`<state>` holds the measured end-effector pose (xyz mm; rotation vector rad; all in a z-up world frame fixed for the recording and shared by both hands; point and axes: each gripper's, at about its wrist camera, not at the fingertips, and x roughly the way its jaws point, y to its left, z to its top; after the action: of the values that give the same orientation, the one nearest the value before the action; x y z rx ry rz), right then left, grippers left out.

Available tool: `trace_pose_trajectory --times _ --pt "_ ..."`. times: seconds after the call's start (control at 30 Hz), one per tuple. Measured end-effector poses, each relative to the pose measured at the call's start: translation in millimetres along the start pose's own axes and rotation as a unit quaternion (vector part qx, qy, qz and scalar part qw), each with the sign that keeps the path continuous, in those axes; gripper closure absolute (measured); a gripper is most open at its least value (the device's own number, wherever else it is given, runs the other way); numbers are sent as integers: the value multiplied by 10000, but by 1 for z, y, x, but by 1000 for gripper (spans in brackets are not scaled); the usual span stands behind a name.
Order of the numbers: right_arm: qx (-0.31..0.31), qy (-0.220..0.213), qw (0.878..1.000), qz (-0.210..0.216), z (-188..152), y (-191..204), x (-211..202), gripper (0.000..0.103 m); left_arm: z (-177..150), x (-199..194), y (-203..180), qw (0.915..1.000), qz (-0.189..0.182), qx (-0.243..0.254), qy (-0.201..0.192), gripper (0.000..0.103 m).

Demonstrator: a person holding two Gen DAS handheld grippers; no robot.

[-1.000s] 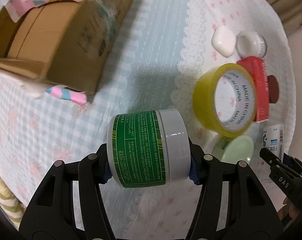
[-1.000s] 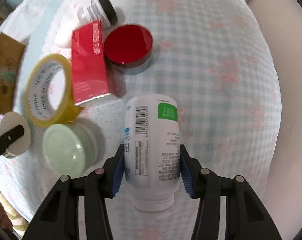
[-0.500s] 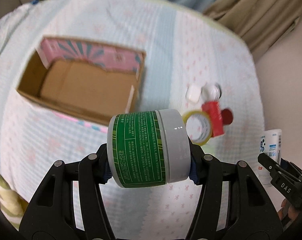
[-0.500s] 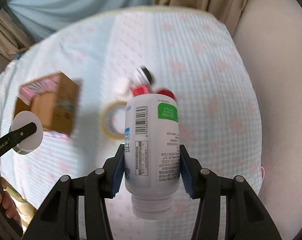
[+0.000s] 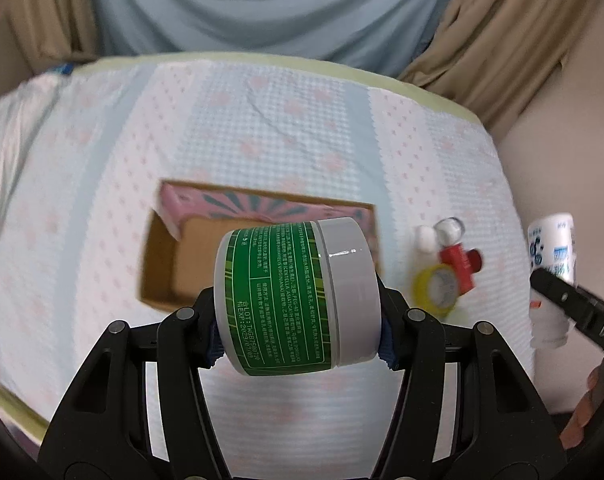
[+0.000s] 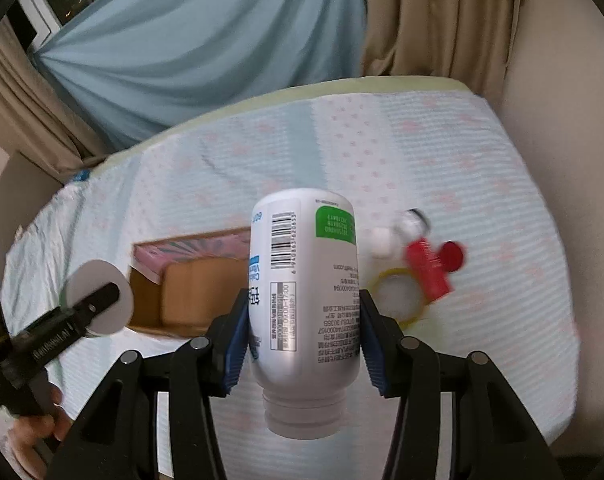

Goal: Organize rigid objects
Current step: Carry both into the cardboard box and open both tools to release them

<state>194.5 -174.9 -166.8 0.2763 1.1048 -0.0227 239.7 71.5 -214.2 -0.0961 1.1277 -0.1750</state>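
Observation:
My left gripper [image 5: 297,334] is shut on a green-labelled jar with a grey lid [image 5: 297,300], held on its side high above the bed. My right gripper [image 6: 304,340] is shut on a white bottle [image 6: 304,320] with a barcode and green patch, its neck toward the camera. An open cardboard box [image 5: 173,264] with a pink patterned flap lies on the bed below; it also shows in the right wrist view [image 6: 189,292]. The right gripper and bottle [image 5: 552,256] show at the right edge of the left wrist view; the jar's lid [image 6: 97,298] shows at the left of the right wrist view.
A cluster lies right of the box: yellow tape roll [image 5: 438,288], red box [image 5: 456,268], red lid [image 5: 476,260], white items [image 5: 426,236]. In the right wrist view: tape roll [image 6: 396,300], red box [image 6: 428,272]. Blue and tan curtains [image 6: 205,52] hang behind the bed.
Both grippers have risen far above the bed with their loads; the box and the cluster now look small and farther below. The grips have not changed.

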Motion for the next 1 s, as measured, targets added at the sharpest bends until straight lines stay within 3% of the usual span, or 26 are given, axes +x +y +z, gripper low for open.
trace_pose_trajectory --times 0.23,0.47,0.83,1.0 --pt "434 348 9979 329 0 62 52 57 28 32 58 9978 176 588 260 49" --pt "325 848 9948 471 -2 109 129 57 35 102 89 9921 257 935 792 49" --pt "150 1767 9818 688 -14 118 259 57 27 208 96 9808 246 1230 1495 49" --pt "120 1964 9771 813 -22 113 286 57 27 235 97 9773 225 1260 1688 49"
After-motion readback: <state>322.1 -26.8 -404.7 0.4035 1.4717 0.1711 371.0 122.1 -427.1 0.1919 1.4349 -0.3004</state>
